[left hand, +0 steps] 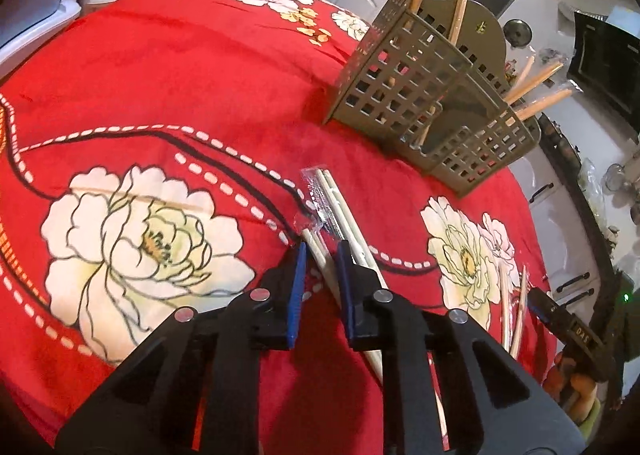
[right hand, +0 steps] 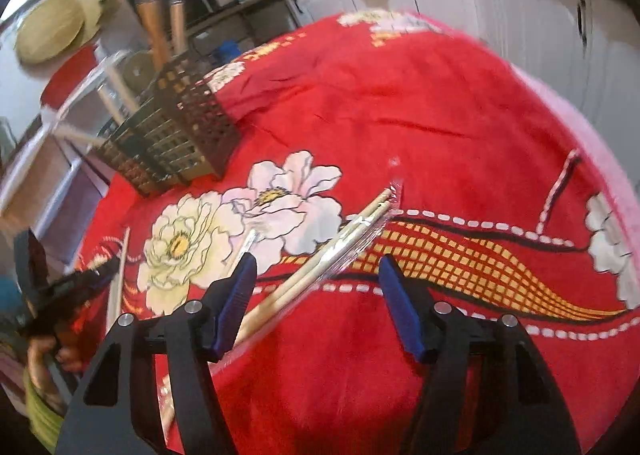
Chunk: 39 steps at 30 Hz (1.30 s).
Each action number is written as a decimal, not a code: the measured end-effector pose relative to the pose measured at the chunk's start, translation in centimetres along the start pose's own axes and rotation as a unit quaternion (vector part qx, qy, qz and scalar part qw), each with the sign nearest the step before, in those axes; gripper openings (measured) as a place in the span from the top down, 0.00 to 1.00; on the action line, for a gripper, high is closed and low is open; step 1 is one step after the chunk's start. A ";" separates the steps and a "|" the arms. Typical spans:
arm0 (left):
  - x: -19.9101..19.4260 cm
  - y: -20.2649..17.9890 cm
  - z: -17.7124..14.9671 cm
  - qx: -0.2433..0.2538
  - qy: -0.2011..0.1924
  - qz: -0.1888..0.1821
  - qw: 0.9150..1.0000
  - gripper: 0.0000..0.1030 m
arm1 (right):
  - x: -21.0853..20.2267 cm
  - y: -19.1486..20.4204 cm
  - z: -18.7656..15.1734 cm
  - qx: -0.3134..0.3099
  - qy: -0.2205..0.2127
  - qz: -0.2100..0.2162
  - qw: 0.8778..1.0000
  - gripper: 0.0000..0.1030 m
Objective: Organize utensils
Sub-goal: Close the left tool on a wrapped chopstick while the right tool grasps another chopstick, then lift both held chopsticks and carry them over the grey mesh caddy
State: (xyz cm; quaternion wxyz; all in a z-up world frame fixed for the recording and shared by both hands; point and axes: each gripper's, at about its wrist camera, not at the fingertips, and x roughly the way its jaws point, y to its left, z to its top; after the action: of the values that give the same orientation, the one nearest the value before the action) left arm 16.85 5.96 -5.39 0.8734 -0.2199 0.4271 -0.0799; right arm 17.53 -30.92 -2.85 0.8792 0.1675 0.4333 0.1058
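no brand or label is legible; a small display on the right gripper's body in the left wrist view shows characters too blurred to read. left gripper (left hand: 321, 251) is narrowed almost together, blue pads pinching a wrapped chopstick pair (left hand: 320, 251) lying on the red floral cloth (left hand: 180, 67) over the table. right gripper (right hand: 314, 271) stands spread, hovering over another wrapped chopstick pair (right hand: 340, 239), pads not pressing it. the brown lattice utensil holder (left hand: 416, 95) stands far right, chopsticks inside.
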 end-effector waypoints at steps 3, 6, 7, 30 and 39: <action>0.3 -0.1 0.3 -0.001 -0.002 0.000 1.000 0.91 | 0.6 -0.7 1.1 0.026 0.008 0.012 1.000 0.43; 0.5 -0.1 0.5 -0.003 -0.005 -0.004 1.000 0.92 | 1.3 -1.1 2.0 0.038 0.012 0.014 0.999 0.45; 0.6 -0.2 0.6 -0.003 -0.005 -0.004 1.000 0.93 | 1.6 -1.1 2.2 0.040 0.011 0.011 0.999 0.48; -2.2 -0.7 2.0 -0.019 -0.046 -0.053 0.997 0.97 | -0.3 0.8 4.5 0.021 -0.053 0.069 0.996 0.92; -5.7 -3.1 3.0 0.008 -0.080 -0.068 0.994 0.99 | -4.3 6.5 4.9 -0.075 -0.086 0.104 0.988 0.94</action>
State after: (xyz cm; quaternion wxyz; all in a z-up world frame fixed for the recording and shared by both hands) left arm 15.81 5.97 1.70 0.8991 -0.2475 0.3388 -0.1248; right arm 18.57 -27.38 5.58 0.9077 0.1539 0.3269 0.2135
